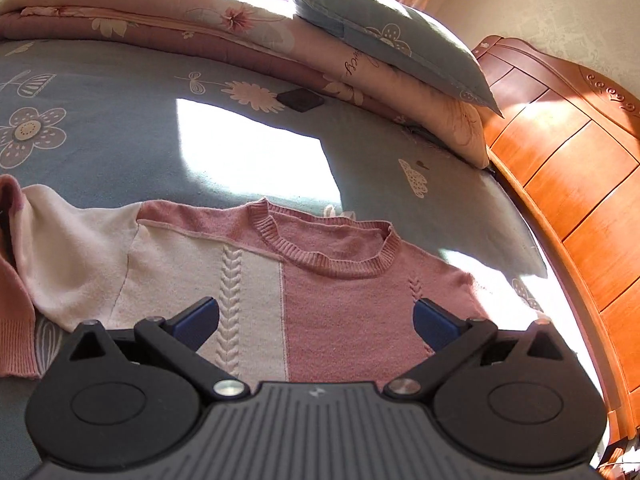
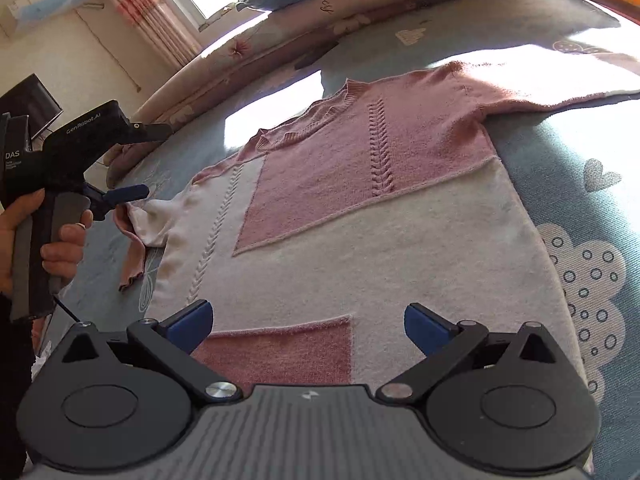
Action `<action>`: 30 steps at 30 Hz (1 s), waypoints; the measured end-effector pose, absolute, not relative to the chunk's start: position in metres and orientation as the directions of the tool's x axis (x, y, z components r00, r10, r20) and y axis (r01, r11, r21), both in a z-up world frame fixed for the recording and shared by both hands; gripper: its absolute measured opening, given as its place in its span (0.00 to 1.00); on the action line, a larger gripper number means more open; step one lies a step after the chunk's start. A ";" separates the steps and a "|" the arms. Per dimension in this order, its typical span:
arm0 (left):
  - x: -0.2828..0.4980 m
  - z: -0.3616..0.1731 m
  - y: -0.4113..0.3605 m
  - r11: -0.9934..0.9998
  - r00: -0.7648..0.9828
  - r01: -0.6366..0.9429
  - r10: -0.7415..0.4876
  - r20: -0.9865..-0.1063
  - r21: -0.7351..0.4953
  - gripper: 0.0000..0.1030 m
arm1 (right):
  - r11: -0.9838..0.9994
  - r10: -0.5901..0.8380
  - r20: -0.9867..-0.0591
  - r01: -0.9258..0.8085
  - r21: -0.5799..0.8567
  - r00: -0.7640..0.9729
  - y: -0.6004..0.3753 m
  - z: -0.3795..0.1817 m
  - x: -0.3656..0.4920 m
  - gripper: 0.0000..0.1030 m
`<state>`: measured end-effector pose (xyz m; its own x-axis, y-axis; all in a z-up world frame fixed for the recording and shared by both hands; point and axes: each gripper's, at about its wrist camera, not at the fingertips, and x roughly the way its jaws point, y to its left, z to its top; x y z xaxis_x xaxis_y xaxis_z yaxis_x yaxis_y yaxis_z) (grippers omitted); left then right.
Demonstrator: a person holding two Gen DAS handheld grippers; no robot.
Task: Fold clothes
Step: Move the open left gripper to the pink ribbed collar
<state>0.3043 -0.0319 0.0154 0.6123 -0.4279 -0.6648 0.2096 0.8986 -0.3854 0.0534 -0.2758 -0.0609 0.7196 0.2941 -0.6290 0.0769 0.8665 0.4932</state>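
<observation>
The pink-and-cream knitted sweater (image 2: 360, 208) is lying flat on the blue floral bedsheet (image 2: 580, 168), collar pointing away; the spread-open left gripper (image 1: 316, 320) is hovering nearer its bunched sleeve (image 2: 136, 236), the right gripper (image 2: 308, 324) gaping empty over the hem

One pink-and-white knitted sweater (image 2: 360, 216) lies on one blue flowered bedsheet (image 1: 120, 128). Two grippers show: the left gripper (image 1: 316, 322) and the right gripper (image 2: 308, 326). There is one blue pillow (image 1: 384, 44), one folded floral quilt (image 1: 160, 16), one wooden headboard (image 1: 568, 184) and one hand (image 2: 24, 244).
</observation>
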 end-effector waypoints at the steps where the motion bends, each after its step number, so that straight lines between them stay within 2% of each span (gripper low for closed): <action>1: 0.321 0.015 -0.035 0.895 0.607 0.209 -0.435 -0.665 -0.395 0.99 | 0.881 0.278 -0.633 0.072 0.469 0.722 -0.275 -0.059 0.054 1.00; 6: 0.388 -0.027 -0.041 0.880 0.570 0.154 -0.450 -0.687 -0.448 0.99 | 0.927 0.187 -0.665 0.093 0.362 0.723 -0.273 -0.059 0.058 1.00; 14: 0.442 -0.087 -0.038 0.858 0.535 0.109 -0.477 -0.697 -0.503 0.99 | 0.906 0.195 -0.691 0.142 0.399 0.696 -0.286 -0.073 0.065 1.00; 20: 0.471 -0.096 -0.034 0.869 0.591 0.106 -0.445 -0.672 -0.483 0.99 | 0.900 0.224 -0.711 0.138 0.413 0.666 -0.282 -0.081 0.070 1.00; 25: 0.467 -0.079 -0.034 0.876 0.619 0.087 -0.420 -0.664 -0.474 0.99 | 0.901 0.222 -0.713 0.141 0.411 0.665 -0.281 -0.081 0.069 1.00; 30: 0.445 -0.070 -0.036 0.846 0.602 0.170 -0.495 -0.627 -0.505 0.99 | 0.892 0.240 -0.707 0.136 0.431 0.665 -0.282 -0.082 0.068 1.00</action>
<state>0.4445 -0.0362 -0.0702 0.6015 -0.4955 -0.6266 0.1704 0.8459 -0.5053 0.0679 -0.2820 -0.0815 0.6648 0.2404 -0.7072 0.1357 0.8922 0.4309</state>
